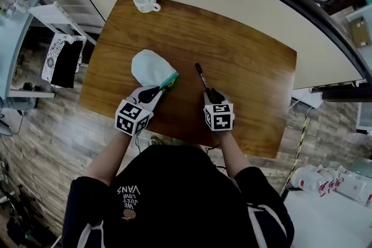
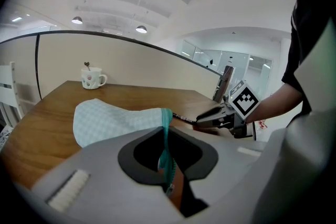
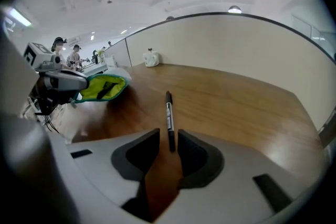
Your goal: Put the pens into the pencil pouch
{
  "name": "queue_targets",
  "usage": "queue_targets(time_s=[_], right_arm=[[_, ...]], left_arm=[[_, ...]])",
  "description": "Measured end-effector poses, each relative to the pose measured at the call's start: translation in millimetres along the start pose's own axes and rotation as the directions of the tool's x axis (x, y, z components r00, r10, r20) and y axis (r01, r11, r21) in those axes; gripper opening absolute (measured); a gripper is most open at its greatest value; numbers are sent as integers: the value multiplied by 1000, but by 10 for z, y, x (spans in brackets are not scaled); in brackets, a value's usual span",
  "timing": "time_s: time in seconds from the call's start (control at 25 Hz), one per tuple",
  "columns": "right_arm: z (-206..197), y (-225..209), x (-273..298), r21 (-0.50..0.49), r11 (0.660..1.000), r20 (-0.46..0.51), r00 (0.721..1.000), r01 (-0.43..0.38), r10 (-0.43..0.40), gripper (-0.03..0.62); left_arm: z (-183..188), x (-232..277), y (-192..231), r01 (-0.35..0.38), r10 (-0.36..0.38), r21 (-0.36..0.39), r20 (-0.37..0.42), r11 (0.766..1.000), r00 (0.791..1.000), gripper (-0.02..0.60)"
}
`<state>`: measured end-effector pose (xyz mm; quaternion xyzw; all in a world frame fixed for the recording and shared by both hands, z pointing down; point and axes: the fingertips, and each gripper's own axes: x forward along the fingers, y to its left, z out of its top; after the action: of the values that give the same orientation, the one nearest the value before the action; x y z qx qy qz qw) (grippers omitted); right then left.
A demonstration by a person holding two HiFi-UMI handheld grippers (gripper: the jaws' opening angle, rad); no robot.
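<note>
A pale blue pencil pouch (image 1: 150, 67) with a teal zip edge lies on the wooden table (image 1: 250, 67). My left gripper (image 1: 154, 92) is shut on that zip edge (image 2: 166, 131) and holds the mouth up. The mouth faces the right gripper view and shows a yellow-green lining (image 3: 103, 86) with a dark shape inside. A black pen (image 1: 201, 76) lies flat on the table to the right of the pouch. My right gripper (image 1: 213, 94) is open, its jaws either side of the pen's near end (image 3: 169, 136), with a gap on each side.
A white mug (image 1: 146, 0) with a spoon in it stands at the table's far left corner. A curved partition runs behind the table. White shelving (image 1: 58, 43) stands off the table's left edge. The near table edge is just under both grippers.
</note>
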<state>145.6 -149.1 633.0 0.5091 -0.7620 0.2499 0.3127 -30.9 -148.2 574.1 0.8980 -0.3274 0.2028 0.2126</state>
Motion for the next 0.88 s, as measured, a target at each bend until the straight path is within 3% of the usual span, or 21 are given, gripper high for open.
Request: queue_targets(time_s=[0.28,0.32,0.48,0.88], right_arm=[[-43,-65,70,-11,1000,-21,999,25,-25,85],[-44,-76,71,-8,1000,-21,999,29,-29,57],[-54,-73,57,12,1000,-27,999,23,-23,43],[-29,145,-223,37,999,22,1000,-1,1,41]], left_arm=[[-37,-3,7,-8,8,-6,-17,1000,1000,35],[-44,-6,14,-10,10,-6,-19,1000,1000,35],[-70,-22,35,-13,13,-8,-22,1000,1000,35],[-81,-39,54,-7,7,6,-25,1000,1000,35]])
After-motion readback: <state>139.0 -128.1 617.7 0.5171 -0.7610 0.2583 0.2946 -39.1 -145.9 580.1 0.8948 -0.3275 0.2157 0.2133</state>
